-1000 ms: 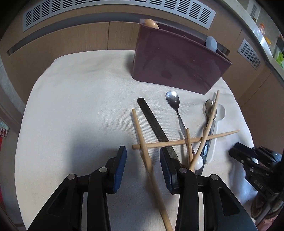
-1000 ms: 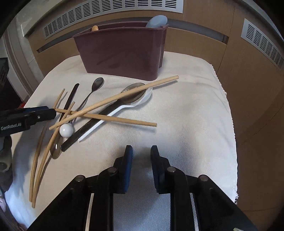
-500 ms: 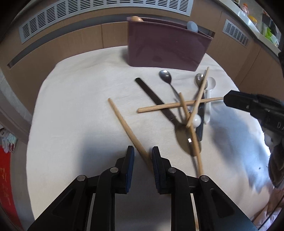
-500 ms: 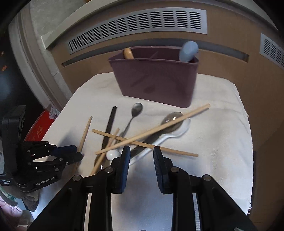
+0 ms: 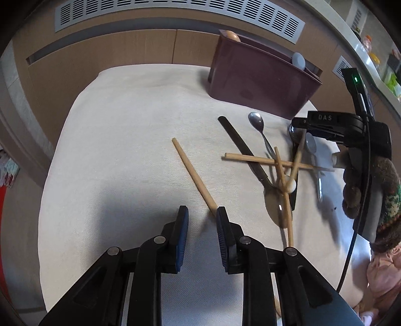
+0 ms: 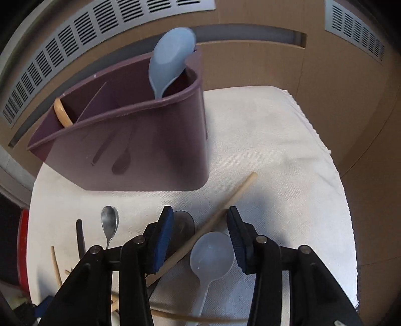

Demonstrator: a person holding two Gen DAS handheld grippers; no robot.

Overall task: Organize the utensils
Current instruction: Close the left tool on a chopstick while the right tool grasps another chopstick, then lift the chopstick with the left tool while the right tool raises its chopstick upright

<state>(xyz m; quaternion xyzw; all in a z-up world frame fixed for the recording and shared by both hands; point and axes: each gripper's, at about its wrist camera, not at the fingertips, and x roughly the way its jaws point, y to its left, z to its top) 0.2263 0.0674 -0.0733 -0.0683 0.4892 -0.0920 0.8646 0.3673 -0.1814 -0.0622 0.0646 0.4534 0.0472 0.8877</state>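
Note:
A maroon utensil holder point(image 5: 263, 82) point(image 6: 140, 150) stands at the back of the white cloth, with a pale blue spoon point(image 6: 170, 62) and a wooden spoon point(image 6: 62, 112) in it. Loose utensils lie in a heap: wooden chopsticks point(image 5: 260, 159), a black knife point(image 5: 243, 148), a metal spoon point(image 5: 257, 121) point(image 6: 109, 220). My left gripper point(image 5: 200, 215) is open, empty, its right finger beside the near end of a lone chopstick point(image 5: 193, 173). My right gripper point(image 6: 199, 220) point(image 5: 325, 125) is open wide, low over a white plastic spoon point(image 6: 210, 255), a chopstick point(image 6: 218, 220) and a dark spoon point(image 6: 184, 225).
The white cloth point(image 5: 125, 150) covers a small table with wood panelling and vent grilles point(image 5: 175, 15) behind. The cloth's right edge point(image 6: 338, 200) drops off beside a wooden wall. Something red point(image 6: 22, 250) lies beyond the left edge.
My right gripper moved forward and down over the heap and opened wide. My left gripper opened a little and now stands beside the lone chopstick's end.

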